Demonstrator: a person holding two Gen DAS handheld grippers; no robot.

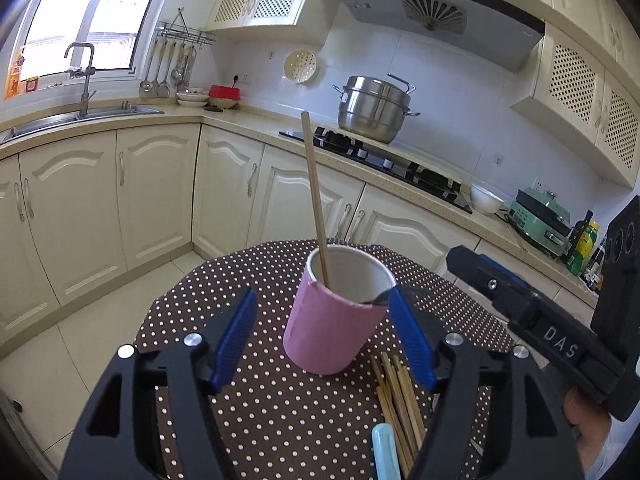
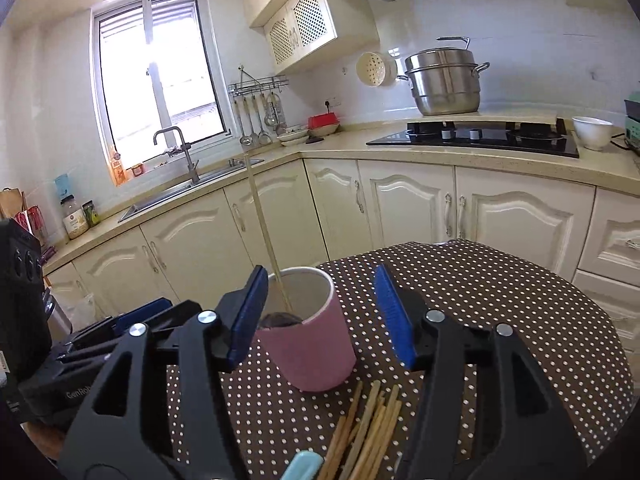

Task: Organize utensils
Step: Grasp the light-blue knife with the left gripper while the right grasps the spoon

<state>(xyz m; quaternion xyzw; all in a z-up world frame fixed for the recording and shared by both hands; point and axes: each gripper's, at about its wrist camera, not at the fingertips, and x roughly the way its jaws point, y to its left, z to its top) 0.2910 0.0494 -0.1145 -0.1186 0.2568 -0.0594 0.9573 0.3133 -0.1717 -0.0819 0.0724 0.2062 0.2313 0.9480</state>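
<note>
A pink cup (image 1: 330, 330) stands on the polka-dot table (image 1: 260, 408). One wooden chopstick (image 1: 314, 196) leans in it, with a metal spoon bowl (image 1: 378, 300) at the rim. My left gripper (image 1: 322, 340) is open and empty, its fingers either side of the cup. Several chopsticks (image 1: 398, 404) and a light blue handle (image 1: 384, 452) lie on the table near me. In the right wrist view my right gripper (image 2: 320, 316) is open and empty around the same cup (image 2: 314, 344), with the chopsticks (image 2: 366, 432) and blue handle (image 2: 304, 466) below.
The right gripper's body (image 1: 532, 312) reaches in from the right of the cup. Kitchen cabinets (image 1: 120, 200), a sink (image 1: 80, 116), a hob (image 1: 384, 160) and a steel pot (image 1: 376, 108) stand behind the table.
</note>
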